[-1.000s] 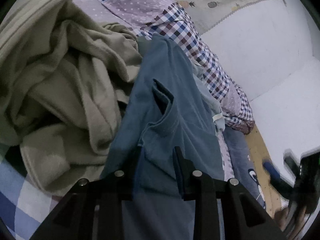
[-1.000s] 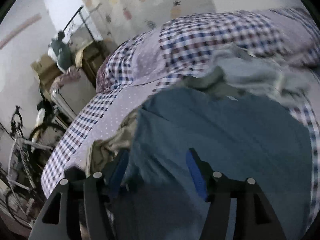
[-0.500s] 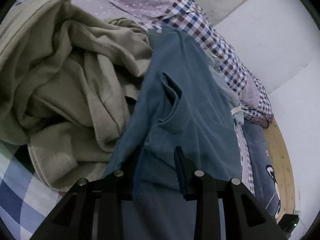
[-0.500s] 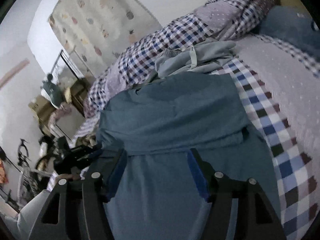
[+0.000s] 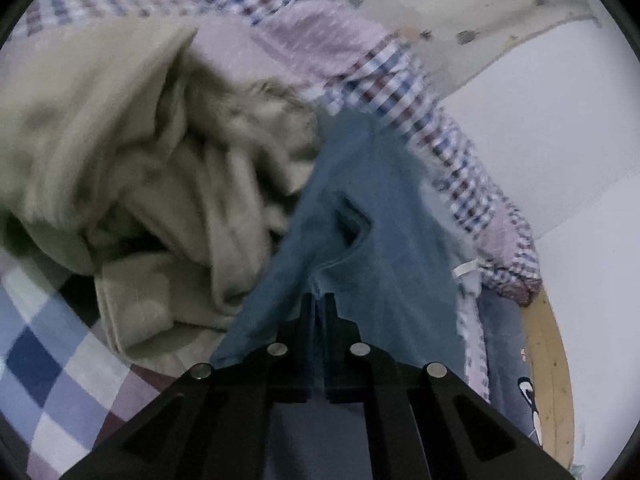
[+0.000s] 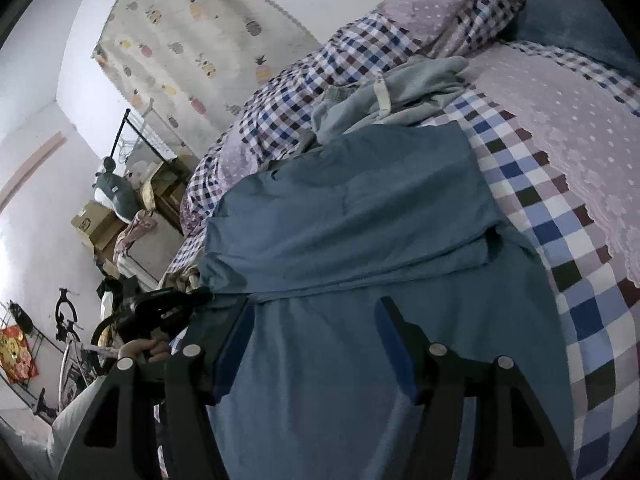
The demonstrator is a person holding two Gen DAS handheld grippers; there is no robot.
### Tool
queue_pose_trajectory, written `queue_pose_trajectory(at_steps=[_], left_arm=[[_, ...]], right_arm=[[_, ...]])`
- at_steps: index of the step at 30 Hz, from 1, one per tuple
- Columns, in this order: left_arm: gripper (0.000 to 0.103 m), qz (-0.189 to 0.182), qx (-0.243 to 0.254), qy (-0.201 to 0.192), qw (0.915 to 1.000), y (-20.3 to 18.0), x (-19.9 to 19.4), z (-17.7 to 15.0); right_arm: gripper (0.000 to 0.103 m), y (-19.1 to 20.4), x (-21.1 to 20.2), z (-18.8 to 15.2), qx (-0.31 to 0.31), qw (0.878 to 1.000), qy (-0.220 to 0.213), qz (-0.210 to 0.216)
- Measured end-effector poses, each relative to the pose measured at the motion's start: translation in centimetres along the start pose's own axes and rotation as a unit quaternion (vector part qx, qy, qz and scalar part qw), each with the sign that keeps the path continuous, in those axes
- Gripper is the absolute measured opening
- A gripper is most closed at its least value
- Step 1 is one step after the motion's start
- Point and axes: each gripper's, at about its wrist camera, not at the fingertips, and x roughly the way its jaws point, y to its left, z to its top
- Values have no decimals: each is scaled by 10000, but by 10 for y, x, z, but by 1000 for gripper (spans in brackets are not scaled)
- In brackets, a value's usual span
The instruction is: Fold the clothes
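Beige garments [image 5: 132, 184] sit heaped and unfolded toward the left of the bed [image 6: 568, 148], a crumpled mound that nobody has touched as far as these views show. Moving right, the blue garment [image 5: 372, 216] runs in a long strip up the middle of the checked bedcover, and the left gripper [image 5: 319, 304] has just snapped its jaws together, pinching a ridge of that blue cloth near its close edge. Over in the right wrist view, the same blue garment [image 6: 360, 216] lies across the bedcover with one layer already doubled over the one below, so a first fold looks made. The right gripper [image 6: 316, 336] hangs over the near part with jaws wide, nothing between the pads yet, cloth just beneath them. Beyond it a pale grey-blue garment [image 6: 384, 92] lies bunched against the rolled quilt, also unfolded. My read: early going, one piece half folded, two or more waiting.
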Motion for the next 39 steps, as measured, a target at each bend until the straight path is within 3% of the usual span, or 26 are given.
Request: queue_pose_trajectory(at_steps=[5, 13, 22, 25, 27, 30, 35, 39], left_arm=[[1, 37, -69, -351, 9994, -10, -27, -4], [1, 722, -474, 253, 9959, 21, -6, -18], [4, 930, -387, 106, 9949, 21, -24, -21], [23, 929, -456, -2, 9946, 28, -33, -20], [48, 814, -452, -105, 9956, 29, -42, -22], [68, 545, -327, -196, 9978, 26, -55, -26], [80, 50, 32, -267, 9996, 20, -82, -46], [82, 19, 459, -240, 9987, 18, -110, -72]], right_arm=[[66, -4, 0, 2, 98, 9999, -16, -51], [66, -1, 13, -1, -10, 9997, 161, -162], [66, 0, 19, -2, -67, 9993, 200, -303], [66, -1, 12, -1, -17, 9994, 56, -348], [66, -3, 8, -1, 28, 9993, -22, -379], [66, -5, -1, 0, 97, 9988, -136, -456], [66, -4, -18, -6, 97, 9982, -272, -531], [66, -2, -34, -16, 98, 9971, -413, -634]])
